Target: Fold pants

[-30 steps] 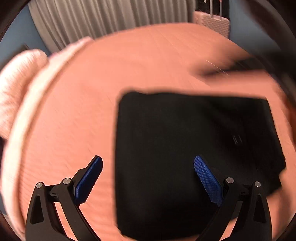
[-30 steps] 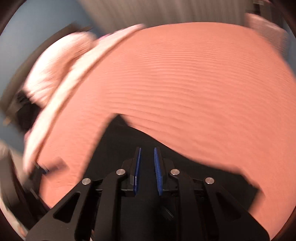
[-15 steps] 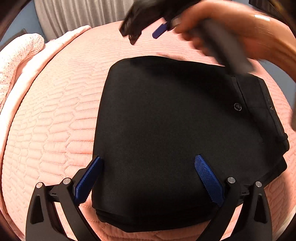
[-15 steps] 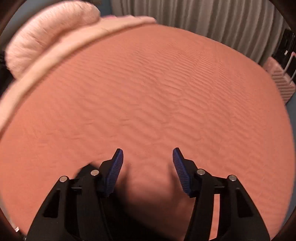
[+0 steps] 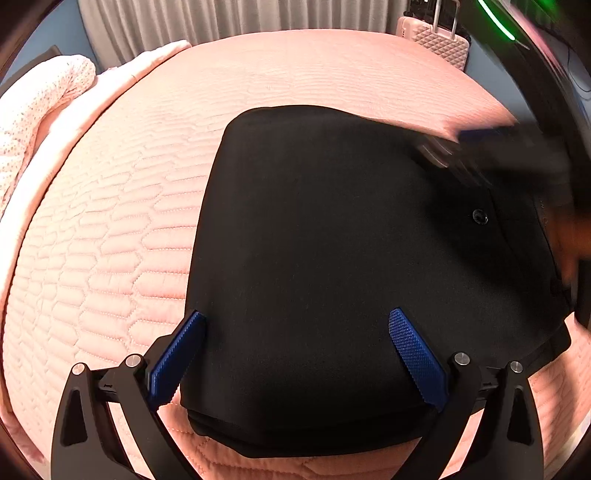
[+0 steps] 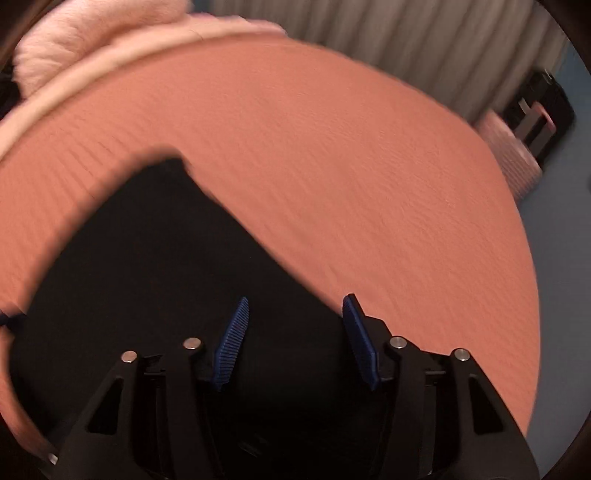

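The black pants (image 5: 351, 258) lie folded into a thick rectangle on the pink quilted bedspread (image 5: 110, 221), a button showing near their right side. My left gripper (image 5: 295, 317) hovers open over the fold's near edge, blue pads wide apart and touching nothing. The right gripper (image 5: 509, 147) is a dark blur at the pants' far right corner. In the right wrist view, the right gripper (image 6: 295, 301) is open, its jaws still opening, above the pants (image 6: 147, 277) at their edge on the bedspread (image 6: 332, 166). No cloth is pinched between its pads.
A pale speckled blanket and pillow (image 5: 33, 110) lie along the bed's left side. Grey curtains (image 5: 221, 18) hang behind the bed. A pink hard suitcase (image 5: 436, 40) stands past the far right corner and shows as the suitcase (image 6: 509, 158) in the right wrist view.
The right gripper went from shut to open and swung from the pants' far edge down to their right side. My left gripper settled lower over the fold, then stayed put.
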Demonstrator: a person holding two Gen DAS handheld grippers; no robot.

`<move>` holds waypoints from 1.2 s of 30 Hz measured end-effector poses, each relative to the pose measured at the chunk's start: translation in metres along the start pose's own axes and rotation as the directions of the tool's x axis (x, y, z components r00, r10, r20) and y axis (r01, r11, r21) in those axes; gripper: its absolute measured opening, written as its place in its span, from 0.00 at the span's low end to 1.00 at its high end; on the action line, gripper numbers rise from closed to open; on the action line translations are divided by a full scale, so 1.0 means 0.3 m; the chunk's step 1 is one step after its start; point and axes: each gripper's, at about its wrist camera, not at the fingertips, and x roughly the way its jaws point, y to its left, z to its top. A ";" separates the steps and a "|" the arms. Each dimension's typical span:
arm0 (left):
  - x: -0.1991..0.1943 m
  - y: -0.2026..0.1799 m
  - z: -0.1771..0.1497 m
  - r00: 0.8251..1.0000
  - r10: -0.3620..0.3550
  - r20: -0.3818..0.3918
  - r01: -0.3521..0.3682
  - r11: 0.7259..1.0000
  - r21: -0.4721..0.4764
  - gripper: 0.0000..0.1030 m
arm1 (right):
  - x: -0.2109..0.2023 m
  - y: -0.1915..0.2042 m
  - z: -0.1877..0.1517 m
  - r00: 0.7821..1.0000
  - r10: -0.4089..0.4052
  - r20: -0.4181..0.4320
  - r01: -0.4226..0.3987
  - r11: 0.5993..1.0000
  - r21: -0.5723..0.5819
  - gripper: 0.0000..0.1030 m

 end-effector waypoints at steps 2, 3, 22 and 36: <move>-0.001 -0.003 -0.003 1.000 0.008 0.002 -0.008 1.000 0.001 0.95 | -0.123 -0.082 -0.077 0.996 -0.092 0.023 0.088 0.990 0.111 0.58; -0.001 -0.003 -0.003 1.000 0.008 0.001 -0.008 1.000 -0.005 0.95 | -0.186 -0.087 -0.113 0.996 -0.068 0.054 0.061 0.990 0.124 0.58; 0.073 0.343 -0.009 0.923 -0.384 -0.023 0.341 0.842 -0.418 0.94 | -0.120 -0.536 -0.528 0.918 0.387 0.088 -0.363 0.731 0.577 0.88; 0.077 0.255 0.040 0.841 -0.529 0.115 0.536 0.782 -0.317 0.92 | -0.094 -0.262 -0.453 0.873 0.461 0.161 -0.474 0.721 0.506 0.82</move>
